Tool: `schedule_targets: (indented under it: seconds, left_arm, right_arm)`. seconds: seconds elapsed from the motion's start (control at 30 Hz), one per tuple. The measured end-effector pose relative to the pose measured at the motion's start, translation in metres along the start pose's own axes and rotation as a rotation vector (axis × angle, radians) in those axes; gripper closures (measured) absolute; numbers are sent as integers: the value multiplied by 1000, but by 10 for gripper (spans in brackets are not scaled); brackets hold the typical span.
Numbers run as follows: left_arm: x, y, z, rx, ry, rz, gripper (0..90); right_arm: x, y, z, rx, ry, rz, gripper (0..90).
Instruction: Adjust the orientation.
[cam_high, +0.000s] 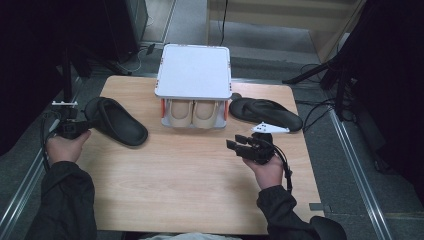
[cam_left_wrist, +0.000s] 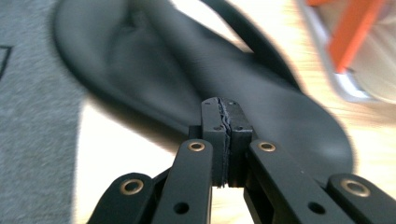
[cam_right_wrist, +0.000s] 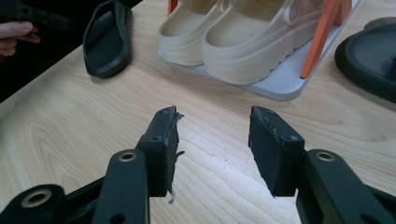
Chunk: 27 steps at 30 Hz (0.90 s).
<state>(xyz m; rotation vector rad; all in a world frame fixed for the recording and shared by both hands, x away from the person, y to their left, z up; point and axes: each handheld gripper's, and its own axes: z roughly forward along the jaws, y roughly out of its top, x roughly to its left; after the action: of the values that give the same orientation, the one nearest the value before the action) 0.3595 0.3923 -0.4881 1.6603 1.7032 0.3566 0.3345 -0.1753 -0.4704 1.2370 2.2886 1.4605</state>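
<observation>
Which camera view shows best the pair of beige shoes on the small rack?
The right gripper view: the beige shoes are near and sharp there, side by side on the rack's lower shelf. The high view shows just their rounded ends under the white top shelf. The left gripper view gives merely a blurred rack corner at its right edge.

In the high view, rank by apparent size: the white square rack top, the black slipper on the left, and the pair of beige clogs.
1. White square rack top, clearly largest.
2. Black slipper on the left.
3. Pair of beige clogs, smallest as seen, but the rack top hides most of them, so their true size is unsure.
</observation>
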Motion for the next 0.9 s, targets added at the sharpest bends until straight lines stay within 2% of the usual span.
schedule_targets:
  seconds: [0.03,0.1,0.13,0.17,0.23,0.3,0.37,0.73,0.9]
  left_arm:
    - [11,-2,3,-4,32,-23,900]
    - [16,-2,5,-3,44,-32,900]
    - [25,-3,10,1,65,-52,900]
    - [25,-3,10,1,65,-52,900]
    - [36,-4,17,9,86,-69,900]
    - [42,-4,22,13,87,-91,900]
    - [45,-3,28,37,97,-87,900]
    - [47,7,40,24,89,-76,900]
    - [44,15,48,29,85,-59,900]
  right_arm:
    - [0,0,0,0,1,1,530]
    - [1,0,0,5,3,1,531]
    - [1,0,1,6,3,2,531]
    - [1,0,1,6,3,2,531]
    - [2,0,1,5,5,-3,532]
    - [3,-1,1,10,2,-7,532]
    - [3,-1,1,10,2,-8,532]
    - [1,-6,-4,17,-21,-1,533]
    - [0,-9,-8,13,-34,4,534]
